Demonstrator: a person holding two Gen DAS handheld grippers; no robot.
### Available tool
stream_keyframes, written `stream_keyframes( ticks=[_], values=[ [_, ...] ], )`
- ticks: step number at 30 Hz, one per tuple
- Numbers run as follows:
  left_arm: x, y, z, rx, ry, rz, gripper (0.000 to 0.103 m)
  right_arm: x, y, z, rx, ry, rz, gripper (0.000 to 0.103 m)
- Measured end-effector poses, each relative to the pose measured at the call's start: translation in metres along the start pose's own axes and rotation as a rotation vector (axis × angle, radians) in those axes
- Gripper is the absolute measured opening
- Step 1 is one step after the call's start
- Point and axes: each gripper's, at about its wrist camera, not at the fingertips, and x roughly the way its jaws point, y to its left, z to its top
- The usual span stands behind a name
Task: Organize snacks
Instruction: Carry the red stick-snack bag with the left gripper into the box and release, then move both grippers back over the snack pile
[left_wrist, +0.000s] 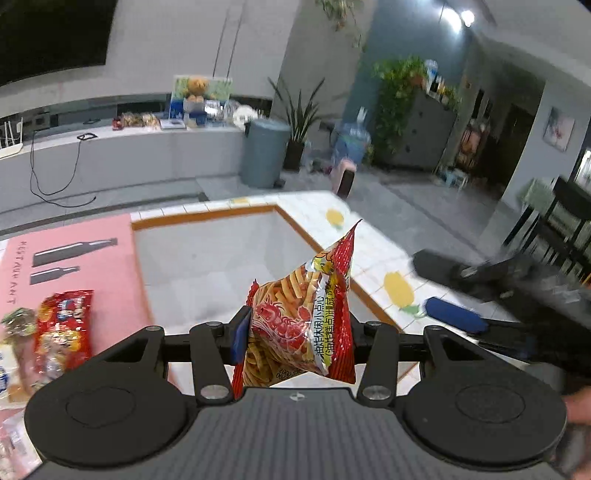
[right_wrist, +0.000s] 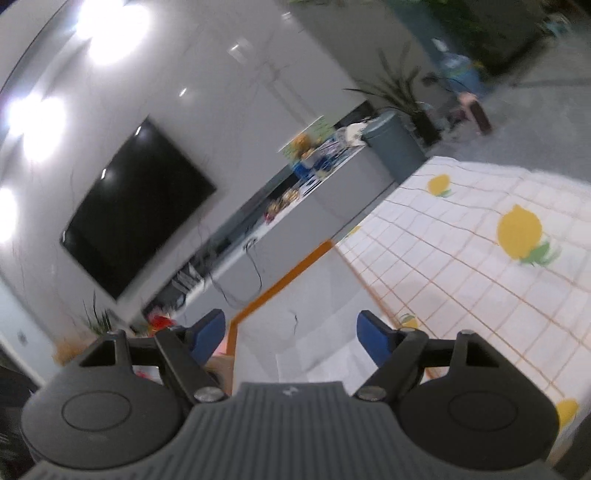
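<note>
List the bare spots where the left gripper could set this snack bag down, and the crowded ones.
The left gripper holds the shrimp-stick bag over the orange-rimmed tray; its grey floor looks bare. The lemon-print cloth right of the tray is free up to the right gripper. Crowded: the pink mat's near-left corner, piled with snack packs.

The red snack bag (left_wrist: 301, 321) has Chinese words down a yellow strip; I can read 油炸休闲小点心. The pink mat (left_wrist: 70, 258) has "RESTAURANT" written along its edge, next to two bottle pictures. The other packets are too blurry to read.
</note>
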Motion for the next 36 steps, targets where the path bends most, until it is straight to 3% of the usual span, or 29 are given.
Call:
stream_keyframes(
  ticks=[9, 13, 17, 20, 21, 22, 26, 36],
  values=[
    [0.061, -0.026, -0.019, 0.091, 0.183, 0.076, 0.054, 0.001, 0.003, 0.002, -0.026, 0.020, 0.030, 0.077],
    [0.069, -0.033, -0.030, 0.111, 0.253, 0.063, 0.054, 0.002, 0.001, 0.002, -0.014, 0.022, 0.029, 0.077],
    [0.067, -0.043, -0.031, 0.175, 0.231, 0.118, 0.055, 0.005, 0.001, 0.001, -0.018, 0.025, 0.029, 0.077],
    [0.060, -0.048, -0.030, 0.216, 0.220, 0.149, 0.073, 0.005, 0.001, 0.001, -0.014, 0.028, 0.027, 0.077],
    [0.056, -0.049, -0.030, 0.228, 0.208, 0.162, 0.087, 0.004, 0.001, 0.002, -0.017, 0.026, 0.022, 0.077],
    [0.053, -0.050, -0.030, 0.235, 0.191, 0.169, 0.091, 0.004, 0.002, 0.001, -0.021, 0.025, 0.017, 0.077],
    [0.038, -0.053, -0.029, 0.235, 0.156, 0.182, 0.092, 0.002, 0.004, 0.000, -0.029, 0.018, 0.024, 0.077],
    [-0.024, -0.023, -0.027, 0.088, 0.084, 0.258, 0.093, -0.004, 0.005, 0.003, -0.053, -0.024, 0.023, 0.077]
  ],
)
